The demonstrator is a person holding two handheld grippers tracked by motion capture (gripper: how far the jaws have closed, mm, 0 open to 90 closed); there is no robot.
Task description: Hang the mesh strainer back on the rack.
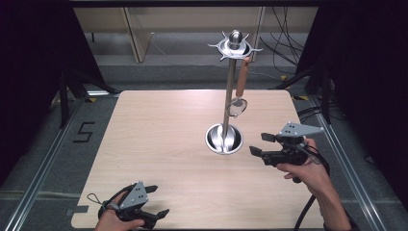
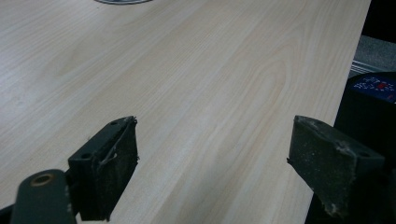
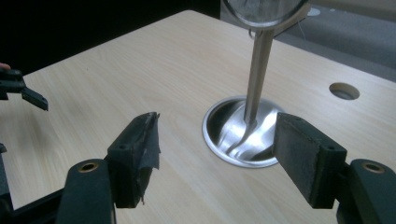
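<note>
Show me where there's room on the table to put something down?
The table is bare all along its left half, between the left edge and the metal stand. The near strip between the left tool and right tool is free too. It's crowded around the stand, where the strainer hangs.

place: lab | evidence: black curtains (image 1: 29,72), loose cables (image 1: 284,33), floor rails (image 1: 43,163)

My left gripper (image 1: 153,201) and right gripper (image 1: 261,144) are matt black, each topped by a grey three-cornered plate with small holes. Jaw pads are dark, worn and frayed at the edges (bolt holes visible behind them). A black cable trails from each; forearms are bare.
</note>
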